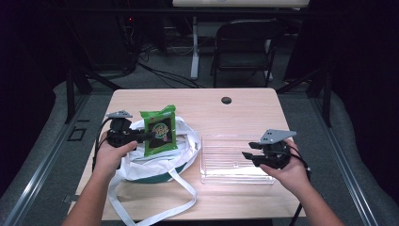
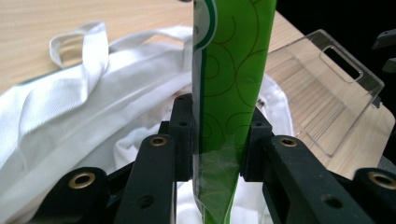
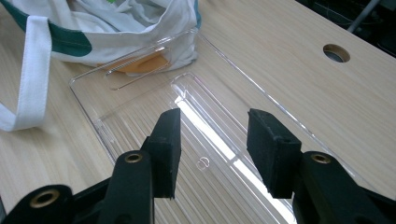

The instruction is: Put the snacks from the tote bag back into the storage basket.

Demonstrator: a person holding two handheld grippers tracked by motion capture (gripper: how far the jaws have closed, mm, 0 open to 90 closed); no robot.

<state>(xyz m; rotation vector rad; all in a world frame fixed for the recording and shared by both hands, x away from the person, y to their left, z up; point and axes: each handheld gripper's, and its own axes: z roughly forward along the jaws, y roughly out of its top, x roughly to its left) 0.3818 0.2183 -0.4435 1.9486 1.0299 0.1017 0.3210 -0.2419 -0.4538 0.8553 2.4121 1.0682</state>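
Note:
A green snack packet (image 1: 159,130) (image 2: 229,88) hangs over the mouth of a white cloth bag (image 1: 155,162) (image 2: 79,121) (image 3: 116,23). My left gripper (image 1: 147,137) (image 2: 215,140) is shut on the packet's lower part, one jaw on each side of it. To the right lies a clear plastic tray (image 1: 226,160) (image 2: 327,88) (image 3: 140,100), empty. My right gripper (image 1: 246,156) (image 3: 214,149) hovers just above the tray's right end, open with nothing between its jaws.
The bag's long white straps (image 1: 155,207) (image 3: 32,70) trail toward the table's front edge. A round cable hole (image 1: 226,100) (image 3: 336,52) sits at the table's far side. Beyond the table stands a dark folding chair (image 1: 244,44).

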